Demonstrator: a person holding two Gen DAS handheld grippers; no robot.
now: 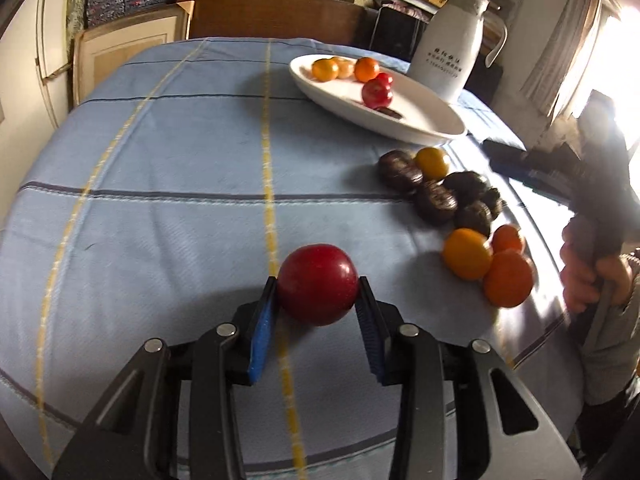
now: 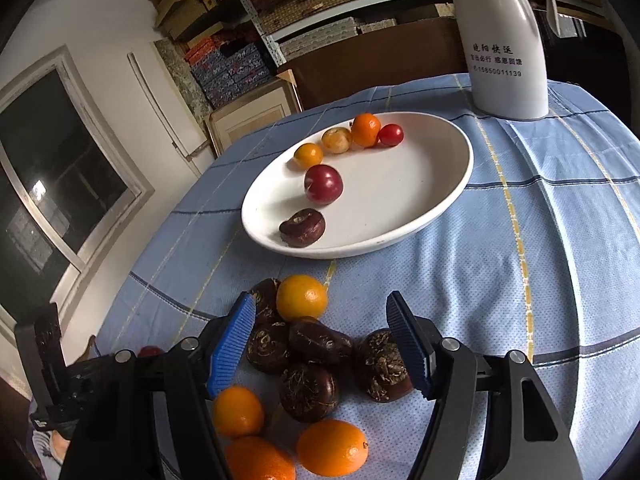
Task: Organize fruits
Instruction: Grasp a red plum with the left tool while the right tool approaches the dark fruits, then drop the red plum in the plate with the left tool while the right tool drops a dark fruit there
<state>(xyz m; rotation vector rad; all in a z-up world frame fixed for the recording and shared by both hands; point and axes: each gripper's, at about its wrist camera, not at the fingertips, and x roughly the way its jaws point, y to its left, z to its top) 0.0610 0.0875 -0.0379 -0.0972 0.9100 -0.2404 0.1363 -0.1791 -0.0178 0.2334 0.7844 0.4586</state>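
My left gripper [image 1: 318,296] is shut on a dark red plum [image 1: 318,284], held just above the blue cloth. A white oval plate [image 1: 424,116] at the back right holds small oranges, two red fruits and a brown water chestnut. It also shows in the right wrist view [image 2: 400,216], with a red plum [image 2: 323,184] and a chestnut [image 2: 302,227] on it. My right gripper [image 2: 322,320] is open above a pile of dark water chestnuts [image 2: 316,344] and small oranges [image 2: 302,297]. That pile shows in the left wrist view [image 1: 436,196], with the right gripper [image 1: 520,164] over it.
A white jug [image 1: 448,44] stands behind the plate, also in the right wrist view [image 2: 504,40]. The table has a blue checked cloth [image 1: 160,200]. Shelves with boxes and a cardboard box stand behind the table. The table's right edge is close to the pile.
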